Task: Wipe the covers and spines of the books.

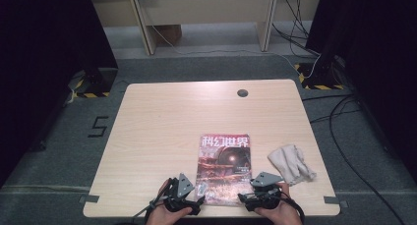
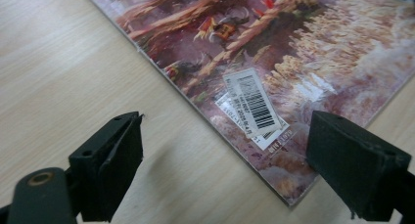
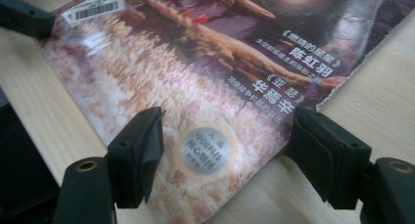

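A magazine (image 1: 223, 168) with a reddish cover and white Chinese title lies flat near the table's front edge. My left gripper (image 1: 195, 199) is at its near left corner, open; in the left gripper view its wide jaws (image 2: 225, 131) straddle the corner with the barcode sticker (image 2: 252, 104). My right gripper (image 1: 244, 199) is at the near right corner, open. In the right gripper view the magazine (image 3: 205, 77) runs between the spread jaws (image 3: 227, 121), one over the cover, the other at its edge. Nothing is pinched.
A crumpled beige cloth (image 1: 291, 163) lies to the right of the magazine. The light wooden table (image 1: 162, 122) has a round cable hole (image 1: 242, 93) at its far side. Cables trail over the floor on the right. A black jaw of the left gripper (image 3: 19, 13) shows at the top left.
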Demonstrator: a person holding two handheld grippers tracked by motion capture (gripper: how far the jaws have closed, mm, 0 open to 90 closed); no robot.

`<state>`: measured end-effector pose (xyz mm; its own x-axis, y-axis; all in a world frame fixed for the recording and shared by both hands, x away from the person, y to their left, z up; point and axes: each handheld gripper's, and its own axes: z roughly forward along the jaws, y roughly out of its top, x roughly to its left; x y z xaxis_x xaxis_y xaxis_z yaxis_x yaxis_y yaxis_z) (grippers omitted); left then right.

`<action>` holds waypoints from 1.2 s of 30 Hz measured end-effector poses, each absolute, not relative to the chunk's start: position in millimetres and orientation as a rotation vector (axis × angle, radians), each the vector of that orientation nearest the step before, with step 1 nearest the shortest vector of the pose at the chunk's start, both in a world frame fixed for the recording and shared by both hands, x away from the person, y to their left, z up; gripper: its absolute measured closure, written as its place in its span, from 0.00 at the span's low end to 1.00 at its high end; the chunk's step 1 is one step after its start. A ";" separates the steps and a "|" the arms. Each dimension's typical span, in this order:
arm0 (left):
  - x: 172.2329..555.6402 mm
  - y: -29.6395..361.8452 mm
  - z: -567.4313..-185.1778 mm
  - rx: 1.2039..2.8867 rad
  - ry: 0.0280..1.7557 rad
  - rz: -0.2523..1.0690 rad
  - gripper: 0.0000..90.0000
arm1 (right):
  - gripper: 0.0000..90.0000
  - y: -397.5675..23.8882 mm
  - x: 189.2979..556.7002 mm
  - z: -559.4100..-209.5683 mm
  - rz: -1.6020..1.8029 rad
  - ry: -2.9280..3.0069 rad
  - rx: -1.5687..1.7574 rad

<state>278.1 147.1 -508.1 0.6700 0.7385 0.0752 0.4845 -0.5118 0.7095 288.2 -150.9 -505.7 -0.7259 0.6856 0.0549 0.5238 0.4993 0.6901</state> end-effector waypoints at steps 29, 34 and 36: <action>291.3 168.0 -496.2 2.127 1.034 0.568 0.17 | 0.37 -130.6 277.4 -500.0 1.157 2.502 1.002; 282.6 158.0 -494.0 2.112 1.005 0.531 0.18 | 0.37 -146.6 297.0 -496.1 1.110 2.426 1.024; 279.9 151.6 -493.8 2.117 0.989 0.522 0.18 | 0.37 -152.1 306.4 -495.8 1.102 2.389 1.039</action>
<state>279.9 151.6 -493.8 0.6220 0.7812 0.0531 0.4849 -0.4376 0.7573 306.4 -152.1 -495.8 -0.6883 0.7252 0.0196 0.4857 0.4406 0.7550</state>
